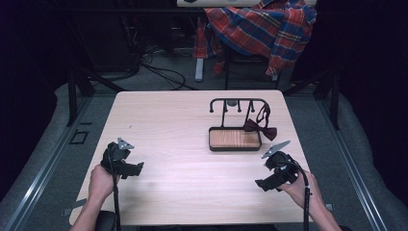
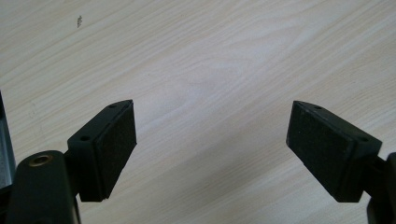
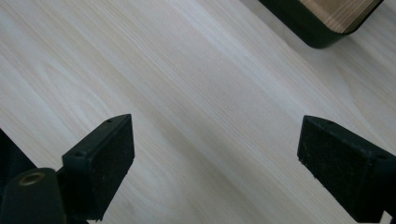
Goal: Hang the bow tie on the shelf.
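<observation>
A black wire stand [image 1: 236, 102] with a wooden tray base [image 1: 235, 139] sits right of centre on the pale wood table [image 1: 192, 144]. A dark red bow tie [image 1: 260, 129] hangs from the stand's right end, its bow resting by the tray's right edge. My left gripper [image 1: 137, 168] is held low near the table's front left, open, with bare wood between its pads [image 2: 114, 147]. My right gripper [image 1: 263, 184] is at the front right, also open with nothing between its pads [image 3: 105, 161]. A corner of the tray [image 3: 327, 21] shows at the top of the right gripper view.
A chair draped with a red, blue and white plaid shirt [image 1: 262, 26] stands beyond the table's far edge. Cables [image 1: 159, 67] lie on the floor behind. Dark frame legs [image 1: 74, 91] flank the table on both sides.
</observation>
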